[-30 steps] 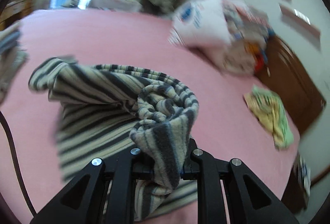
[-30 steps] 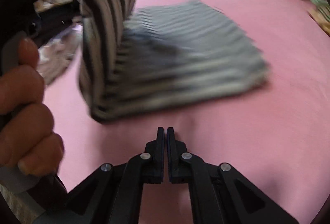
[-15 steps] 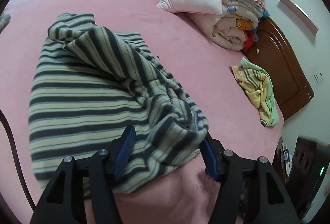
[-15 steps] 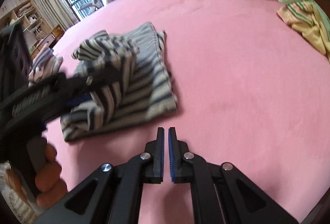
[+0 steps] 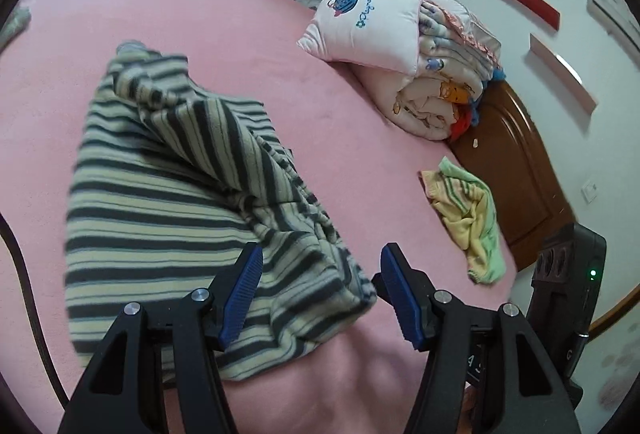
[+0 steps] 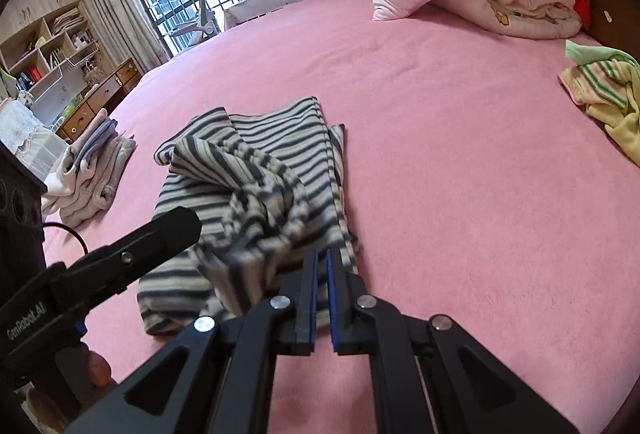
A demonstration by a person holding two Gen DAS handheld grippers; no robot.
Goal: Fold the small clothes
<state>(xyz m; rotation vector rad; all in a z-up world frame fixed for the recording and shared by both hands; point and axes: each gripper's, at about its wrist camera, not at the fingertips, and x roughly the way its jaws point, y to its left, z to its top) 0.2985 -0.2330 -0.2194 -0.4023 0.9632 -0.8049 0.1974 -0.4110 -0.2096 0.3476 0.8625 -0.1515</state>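
Striped fleece garment point(image 5: 168, 218): laid on the pink bed point(image 5: 328, 106), partly folded, one flap thrown loosely over the flat body and bunched along its right edge.

Left hand-held gripper point(image 5: 320, 286): jaws parted, blue pads clear of the cloth. The garment's near right corner lies between and just below the fingers, untouched as far as can be told. From this gripper the bulk of the garment spreads toward 10 to 11 o'clock; its long axis runs from about 5 o'clock up to 11 o'clock in the left wrist view.

Right hand-held gripper point(image 6: 322, 270): jaws closed, nothing held. The garment is seen at 11 o'clock from it, its near edge just beyond the fingertips, long axis from about 7 to 1 o'clock in that view.

Nearer hand: the left, judged to be directly over the loose corner; the right is set just off the garment's edge.

Judged requirement for the next move: the bunched flap is to be regripped or flattened from the left side.

Other items: yellow-green garment point(image 5: 468, 218) at 2 o'clock, well apart; folded pile point(image 6: 88, 170) at 10 o'clock in the right view.
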